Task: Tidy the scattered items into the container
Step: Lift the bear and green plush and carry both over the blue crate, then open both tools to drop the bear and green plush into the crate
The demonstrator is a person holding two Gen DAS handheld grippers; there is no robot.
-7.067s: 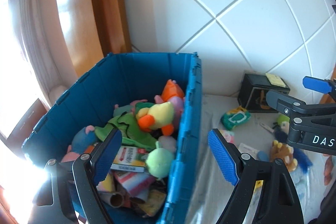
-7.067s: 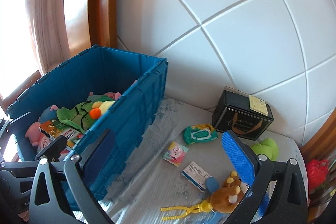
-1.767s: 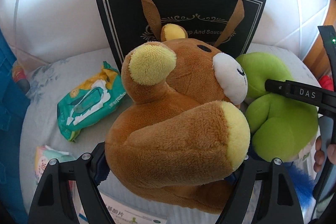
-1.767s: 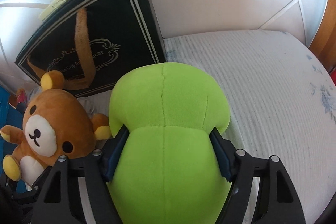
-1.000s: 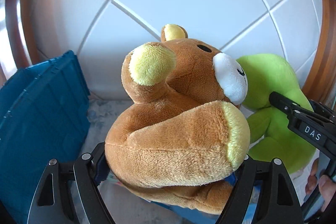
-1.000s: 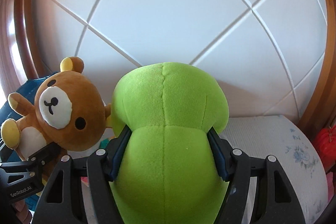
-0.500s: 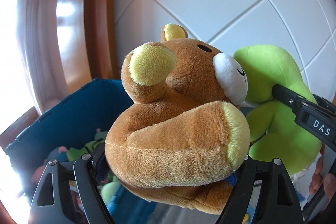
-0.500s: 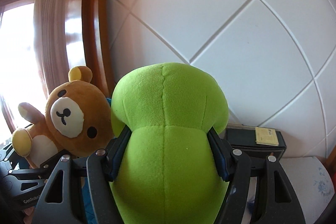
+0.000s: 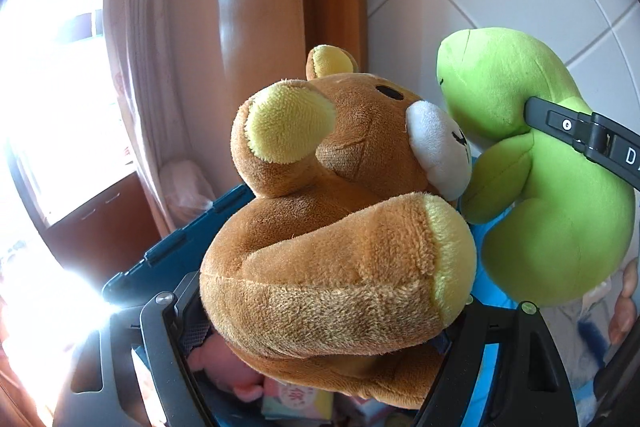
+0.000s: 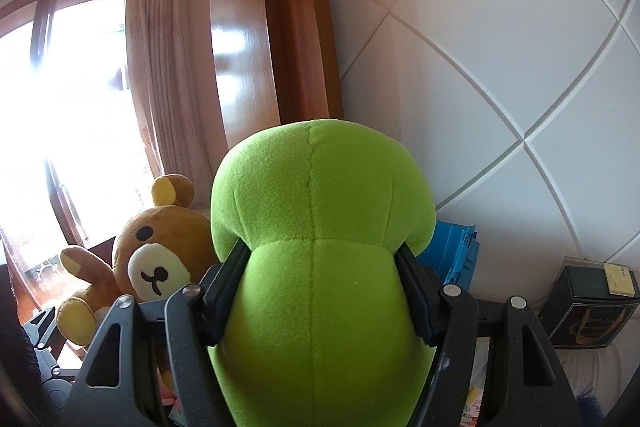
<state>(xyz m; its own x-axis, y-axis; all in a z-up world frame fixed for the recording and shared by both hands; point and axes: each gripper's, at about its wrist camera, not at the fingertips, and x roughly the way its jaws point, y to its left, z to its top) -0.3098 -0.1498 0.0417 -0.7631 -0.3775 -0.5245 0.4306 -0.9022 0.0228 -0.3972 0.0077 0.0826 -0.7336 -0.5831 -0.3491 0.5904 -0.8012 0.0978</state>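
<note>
Both claws are loaded and over or beside the blue crate [image 9: 176, 247], so this pair of toys is close to being put away but not yet dropped. The left claw [image 9: 320, 327] is clamped on the brown bear plush [image 9: 340, 267], its pads pressed into the bear's body. Below the bear the crate's rim shows, with a pink plush [image 9: 228, 371] and some printed packets already lying inside, so part of the tidying is done.

The right claw [image 10: 320, 291] grips the green plush [image 10: 320, 247] at its narrow waist, the rounded top bulging above the jaws. In the right wrist view a corner of the crate sits just behind and to the right of this toy, and the bear hangs at its left, the two plushes touching or nearly so.

What is left, as I judge it: release both toys into the crate, then go back for the rest. A black gift box [image 10: 592, 311] stands at the far right by the wall, and a bit of printed packet peeks out under the right claw. How many loose items remain cannot be told, since the plushes block most of the view.
</note>
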